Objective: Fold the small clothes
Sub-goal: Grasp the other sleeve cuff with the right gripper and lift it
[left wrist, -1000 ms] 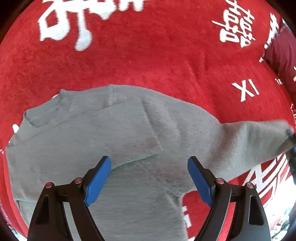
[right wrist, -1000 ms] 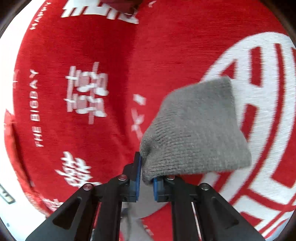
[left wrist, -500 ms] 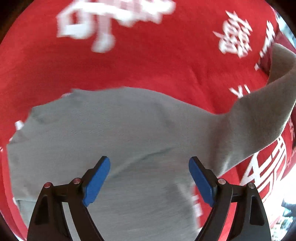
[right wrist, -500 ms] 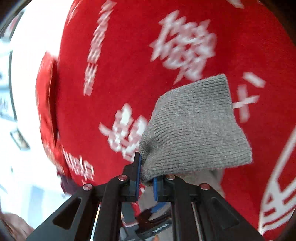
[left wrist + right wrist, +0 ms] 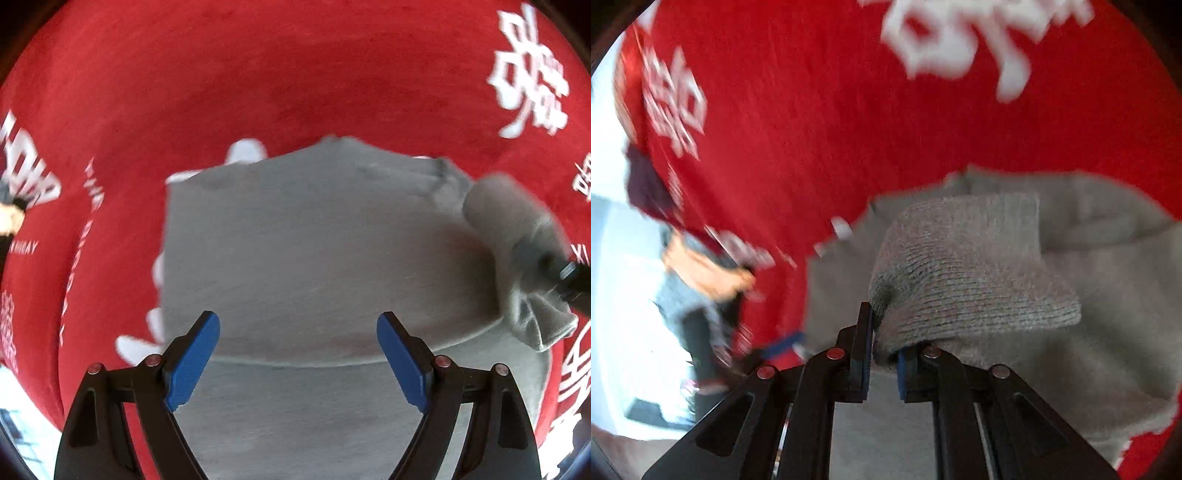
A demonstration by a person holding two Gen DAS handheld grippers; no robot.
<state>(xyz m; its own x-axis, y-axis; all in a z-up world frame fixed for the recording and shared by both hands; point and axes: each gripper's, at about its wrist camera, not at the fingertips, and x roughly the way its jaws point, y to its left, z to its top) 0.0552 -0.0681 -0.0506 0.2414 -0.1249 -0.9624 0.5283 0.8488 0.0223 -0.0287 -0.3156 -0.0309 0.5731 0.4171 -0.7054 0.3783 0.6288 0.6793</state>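
Your left gripper [image 5: 298, 354] hangs with its blue pads spread wide and nothing between them. The grey sweater [image 5: 314, 258] lies flat on the red blanket [image 5: 258, 92] directly under and ahead of those fingers, with a folded edge crossing just past their tips. Your right gripper [image 5: 882, 360] is pinched tight on the sleeve cuff [image 5: 964, 269], whose ribbed knit bulges up out of the pads and rests over the sweater's body straight in front of the claw.

There are no containers in either view; the blanket, printed with white characters, carries the garment.

From the left wrist you see the right gripper as a dark tip at the far right, gripping the bunched sleeve [image 5: 517, 258] over the sweater's right side. From the right wrist you see a blurred forearm [image 5: 701, 273] and a blue pad off to the left, and the sweater's neck end beyond the cuff.
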